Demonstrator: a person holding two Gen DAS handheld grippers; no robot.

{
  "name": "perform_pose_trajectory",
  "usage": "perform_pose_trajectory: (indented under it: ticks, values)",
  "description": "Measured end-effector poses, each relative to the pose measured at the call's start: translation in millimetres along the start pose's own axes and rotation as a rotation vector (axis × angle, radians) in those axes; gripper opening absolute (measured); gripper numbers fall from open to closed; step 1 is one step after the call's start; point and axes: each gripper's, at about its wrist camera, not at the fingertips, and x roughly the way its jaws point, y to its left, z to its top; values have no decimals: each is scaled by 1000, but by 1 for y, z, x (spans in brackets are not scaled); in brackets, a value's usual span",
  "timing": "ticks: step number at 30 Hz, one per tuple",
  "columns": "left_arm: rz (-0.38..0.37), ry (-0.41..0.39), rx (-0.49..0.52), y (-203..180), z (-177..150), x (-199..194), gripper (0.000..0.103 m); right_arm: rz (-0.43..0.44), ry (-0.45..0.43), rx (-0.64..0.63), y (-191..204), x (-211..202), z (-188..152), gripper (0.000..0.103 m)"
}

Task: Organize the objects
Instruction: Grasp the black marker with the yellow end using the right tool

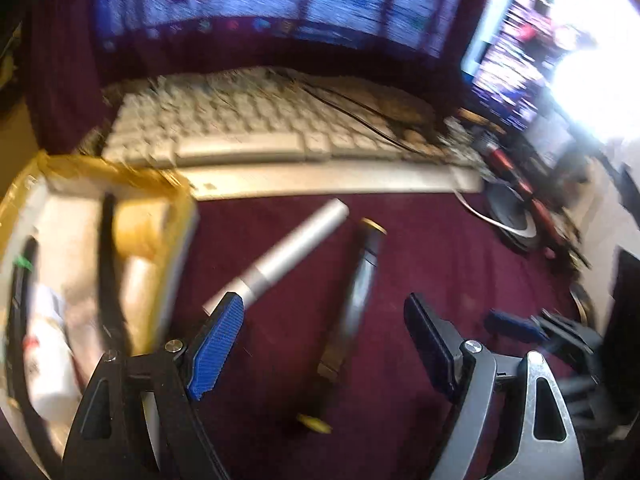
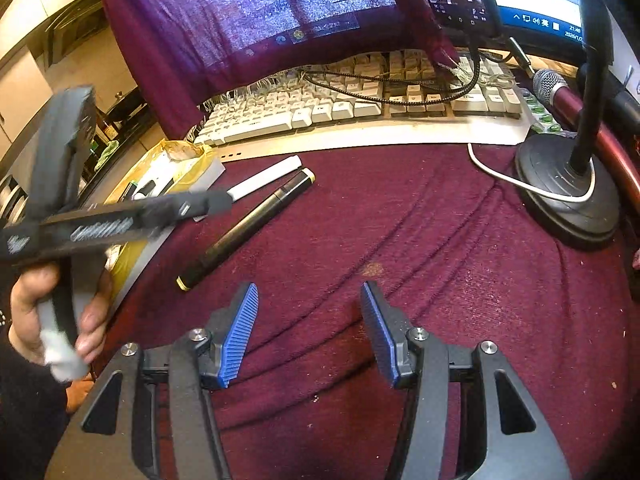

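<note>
Two markers lie side by side on the maroon cloth (image 2: 400,240): a white one (image 2: 264,179) (image 1: 288,252) and a dark one with yellow-ringed ends (image 2: 248,227) (image 1: 358,288). My left gripper (image 1: 324,336) is open, hanging over them. In its own view the dark marker shows between the blue pads (image 1: 220,340), which do not touch it, and the left pad overlaps the white marker's near end. From the right wrist view, a hand holds the left gripper (image 2: 208,204), its tip over the white marker's end. My right gripper (image 2: 310,332) stands open over bare cloth, holding nothing.
An open box wrapped in yellow tape (image 1: 152,236) (image 2: 176,172) with small items inside sits left of the markers. Behind them is a white keyboard (image 2: 360,108) (image 1: 240,128) under a draped monitor. A microphone stand (image 2: 568,200), a microphone (image 2: 554,84) and cables fill the right.
</note>
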Motion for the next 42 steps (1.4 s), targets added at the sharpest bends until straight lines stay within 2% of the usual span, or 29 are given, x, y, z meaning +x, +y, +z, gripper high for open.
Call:
perform_pose_trajectory:
  ticks: [2,5,6,8,9,10,13,16,19,25,32,35,39,40,42]
  values:
    - [67,-6,18,2,9,7,77,1,4,-4,2,1,-1,52]
    - [97,29,74,-2,16,19,74,1,10,-12,6,2,-1,52]
    - [116,46,84,-1,16,24,65,3,12,-14,7,3,-1,52]
    - [101,56,63,3,17,28,52,2,15,-17,9,5,-1,52]
    - [117,66,68,4,17,29,35,2,17,-19,10,5,-1,52]
    - [129,85,64,5,16,32,28,3,18,-23,11,5,-2,52]
    - [101,74,37,12,13,28,28,2,23,-31,14,7,-2,52]
    - [114,71,50,11,9,26,27,1,26,-30,15,9,-1,52]
    - [177,93,90,1,0,20,11,-1,30,-39,17,11,-1,52]
    - [169,94,73,-6,-42,-8,9,-5,31,-49,20,10,0,52]
    - [84,20,-124,7,-98,-49,9,-7,37,-54,40,27,19,52]
    - [60,-12,-188,6,-104,-49,9,-33,46,-70,55,38,29,52]
    - [78,-29,-175,5,-103,-45,9,-99,70,-77,72,59,40,52]
    - [78,-30,-174,3,-105,-46,9,-129,72,-89,76,64,41,51]
    - [70,-33,-181,5,-107,-50,9,-168,93,-106,79,74,37,38]
